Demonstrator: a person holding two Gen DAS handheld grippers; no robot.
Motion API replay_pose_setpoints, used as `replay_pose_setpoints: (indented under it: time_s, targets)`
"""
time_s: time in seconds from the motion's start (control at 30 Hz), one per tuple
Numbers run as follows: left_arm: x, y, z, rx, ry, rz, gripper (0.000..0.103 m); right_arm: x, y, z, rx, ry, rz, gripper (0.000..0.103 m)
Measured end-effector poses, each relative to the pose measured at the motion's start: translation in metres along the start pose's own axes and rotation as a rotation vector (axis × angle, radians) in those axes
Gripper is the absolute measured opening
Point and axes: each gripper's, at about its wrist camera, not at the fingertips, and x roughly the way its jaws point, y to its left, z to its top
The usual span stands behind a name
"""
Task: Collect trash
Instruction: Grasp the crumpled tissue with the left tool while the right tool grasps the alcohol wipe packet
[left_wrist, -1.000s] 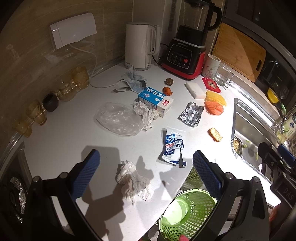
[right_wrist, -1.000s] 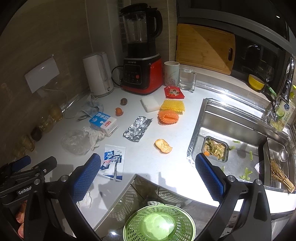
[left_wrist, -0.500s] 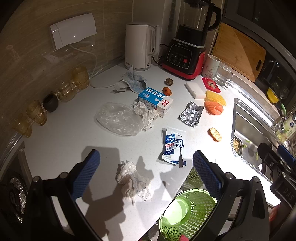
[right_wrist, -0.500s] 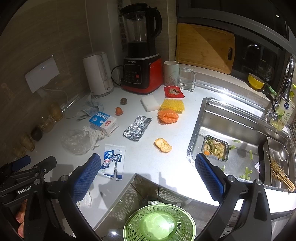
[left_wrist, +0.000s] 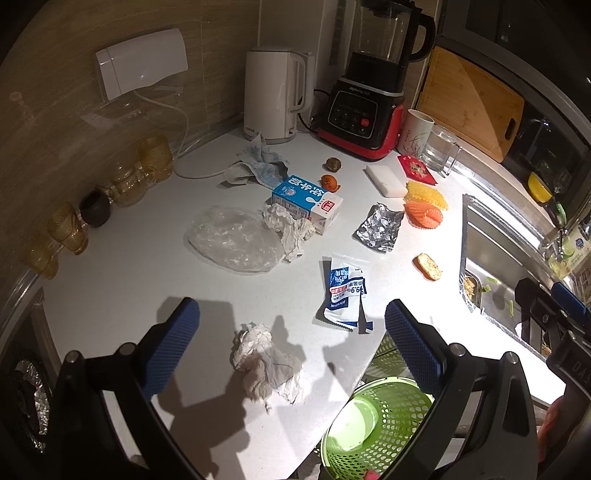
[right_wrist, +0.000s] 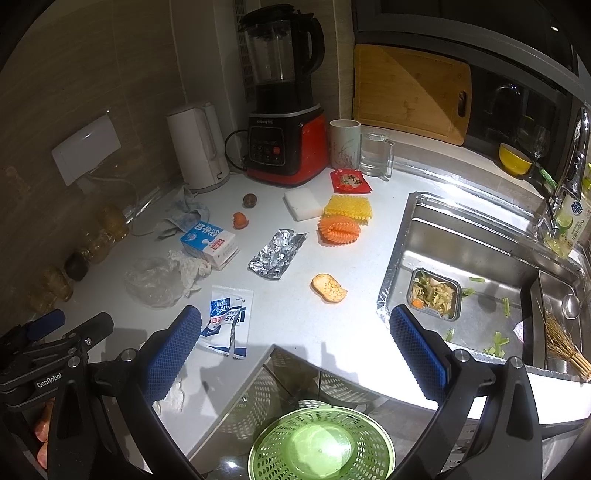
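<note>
Crumpled tissue (left_wrist: 267, 363) half hidden behind left gripper (right_wrist: 86, 338) here.

In the right wrist view, the crumpled tissue (right_wrist: 173, 393) at about 8 o'clock is mostly hidden behind the right gripper's left finger (right_wrist: 173, 354). In the left wrist view, the green basket (left_wrist: 373, 432) at 5 o'clock is partly covered by the left gripper's right finger (left_wrist: 413, 354) and cut by the bottom edge. The print on the milk carton (left_wrist: 306, 203) is too small to read.
</note>
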Motion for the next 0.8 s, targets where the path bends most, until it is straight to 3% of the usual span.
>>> replay_pose_setpoints:
  time_s: [0.13,0.3,0.5,0.8]
  targets:
    - [0.011,0.005,-0.009,0.023,-0.008,-0.004,0.096,0.009,-0.005,-0.005,0.007,0.01,0.032,0.101]
    - [0.033,0.007,-0.027,0.074,-0.013,0.045,0.096,0.028,-0.008,-0.017,-0.008,0.023,0.049,0.101]
    - [0.076,0.013,-0.056,0.078,0.049,0.077,0.096,0.059,-0.013,-0.035,-0.023,0.071,0.048,0.101]
    - [0.122,0.021,-0.083,0.034,0.134,0.112,0.082,0.098,-0.002,-0.047,-0.073,0.107,0.063,0.101]
